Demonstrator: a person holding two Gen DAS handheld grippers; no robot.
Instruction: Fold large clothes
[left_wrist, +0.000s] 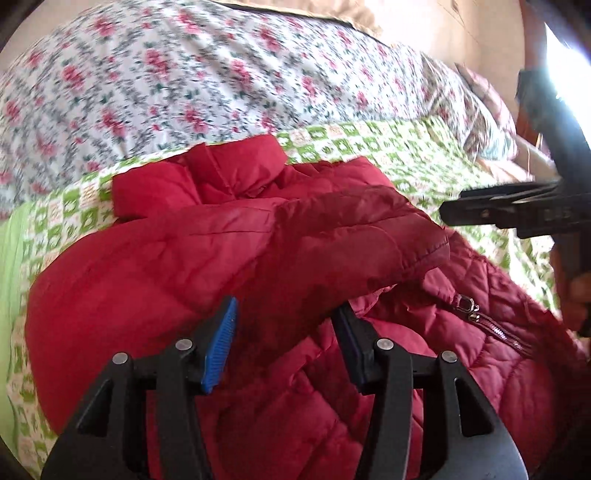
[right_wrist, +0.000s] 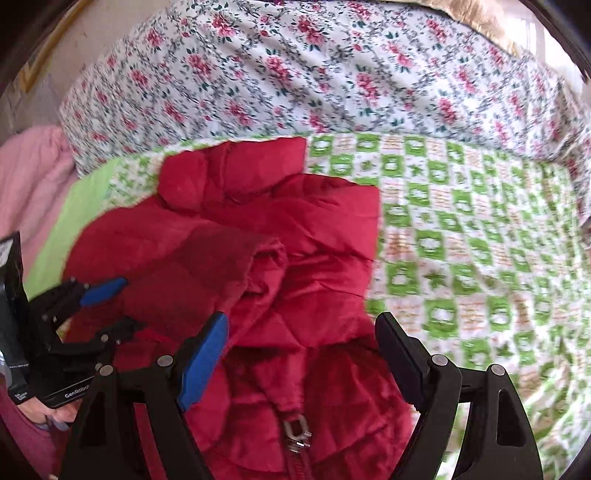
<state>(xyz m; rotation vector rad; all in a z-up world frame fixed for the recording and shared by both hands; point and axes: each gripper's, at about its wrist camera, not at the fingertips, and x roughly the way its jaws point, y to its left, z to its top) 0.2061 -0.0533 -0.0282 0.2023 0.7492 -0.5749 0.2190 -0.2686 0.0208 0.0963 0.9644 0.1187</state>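
Done: you have one sleeve (left_wrist: 332, 229) laid across the red jacket (right_wrist: 314, 229), ahead of your left tongs (left_wrist: 284, 328).
Left: body folds.
Tongs: left tongs half open; right tongs (right_wrist: 303, 350) wide; both empty.

Your left gripper (left_wrist: 284, 328) is pointing steeply down, jaws standing partly apart, blue pad on its left finger (left_wrist: 219, 347) facing in, nothing pinched between the pads. Your right gripper (right_wrist: 303, 354) is also tilting down, jaws spread wide, pads pressing on nothing. In the right wrist view your left gripper is showing at the left edge, with your hand (right_wrist: 48, 411) wrapping its handle from below.
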